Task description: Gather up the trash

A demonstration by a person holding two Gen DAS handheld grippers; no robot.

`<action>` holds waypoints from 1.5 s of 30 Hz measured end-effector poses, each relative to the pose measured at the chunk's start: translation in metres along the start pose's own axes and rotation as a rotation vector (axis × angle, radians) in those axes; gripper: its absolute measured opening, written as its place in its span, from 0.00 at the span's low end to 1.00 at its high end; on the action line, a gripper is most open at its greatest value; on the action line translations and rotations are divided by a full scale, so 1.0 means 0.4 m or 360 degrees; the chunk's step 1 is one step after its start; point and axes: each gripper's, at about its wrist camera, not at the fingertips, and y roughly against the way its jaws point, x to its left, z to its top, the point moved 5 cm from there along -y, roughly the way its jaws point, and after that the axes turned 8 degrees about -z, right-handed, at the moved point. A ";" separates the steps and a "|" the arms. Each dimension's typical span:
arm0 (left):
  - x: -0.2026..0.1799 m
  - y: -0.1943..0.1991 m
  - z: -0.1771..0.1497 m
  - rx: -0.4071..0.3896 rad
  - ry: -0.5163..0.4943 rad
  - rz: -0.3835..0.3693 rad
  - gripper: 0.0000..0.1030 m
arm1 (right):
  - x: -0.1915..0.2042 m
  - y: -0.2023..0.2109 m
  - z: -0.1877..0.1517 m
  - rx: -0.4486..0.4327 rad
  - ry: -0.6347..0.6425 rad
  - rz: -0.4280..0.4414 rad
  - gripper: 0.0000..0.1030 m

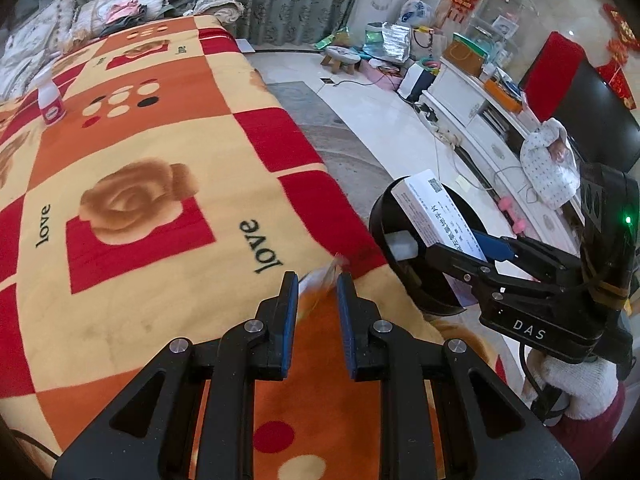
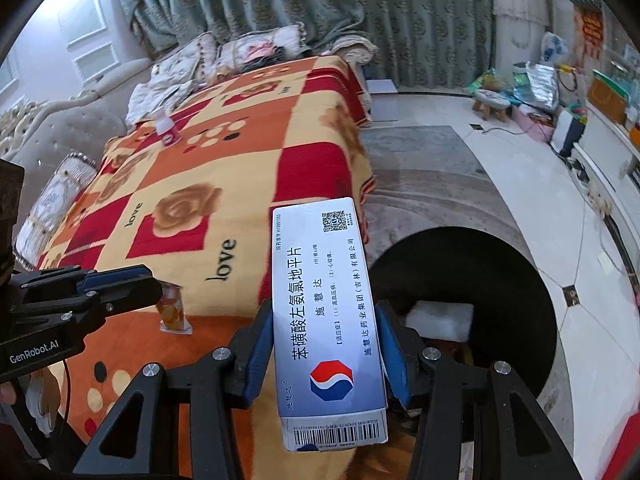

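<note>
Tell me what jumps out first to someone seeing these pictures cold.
The white medicine box dominates: the right gripper has its jaws shut on the box's sides, beside the black bin on the floor, where a white scrap already lies. Next comes the loud red-and-orange rose blanket, where the left gripper has its jaws around a small orange wrapper. A small white bottle stands far back on it.

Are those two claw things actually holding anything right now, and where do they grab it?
The right gripper clamps the medicine box by its long sides. The left gripper pinches a small orange wrapper by its top edge.
</note>
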 end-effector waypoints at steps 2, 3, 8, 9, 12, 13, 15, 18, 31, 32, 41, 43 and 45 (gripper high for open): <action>0.002 -0.007 0.001 0.0010 -0.0001 0.0006 0.17 | -0.012 -0.001 -0.002 0.0000 -0.0013 -0.0003 0.46; 0.003 -0.007 0.000 0.0013 -0.0002 0.0008 0.17 | -0.019 -0.002 -0.003 0.0001 -0.0022 -0.0006 0.46; 0.047 0.015 0.012 0.0001 0.0041 -0.0011 0.17 | -0.037 -0.010 -0.009 0.0014 -0.0057 0.0001 0.46; 0.056 0.016 0.013 0.0004 0.0053 -0.0008 0.18 | -0.038 -0.012 -0.011 0.0017 -0.0058 0.0006 0.46; 0.074 0.004 0.002 0.0032 0.0090 -0.0024 0.21 | -0.036 -0.022 -0.013 0.0022 -0.0063 0.0021 0.46; 0.072 -0.004 -0.005 0.0052 0.0094 -0.0040 0.25 | -0.035 -0.025 -0.013 0.0023 -0.0067 0.0027 0.46; 0.058 -0.028 -0.023 0.0097 0.0070 -0.0074 0.43 | -0.033 -0.031 -0.015 0.0027 -0.0071 0.0038 0.46; 0.021 -0.071 -0.051 0.0178 -0.0024 -0.0091 0.43 | -0.034 -0.036 -0.019 0.0037 -0.0064 0.0042 0.46; -0.001 -0.155 -0.068 0.0225 -0.0086 0.0011 0.20 | -0.083 -0.029 -0.031 0.0048 -0.0114 0.0009 0.46; -0.005 -0.150 -0.066 0.0215 -0.0089 0.0008 0.19 | -0.087 -0.029 -0.029 0.0046 -0.0120 0.0007 0.46; -0.061 -0.129 -0.001 0.0154 -0.0077 -0.0079 0.18 | -0.118 -0.006 -0.019 0.0009 -0.0157 -0.0017 0.46; -0.081 -0.135 0.015 0.0149 -0.0084 -0.0090 0.18 | -0.132 0.000 -0.019 0.0001 -0.0173 -0.0027 0.46; -0.101 -0.143 0.027 0.0149 -0.0092 -0.0104 0.18 | -0.146 0.003 -0.018 -0.0003 -0.0188 -0.0035 0.46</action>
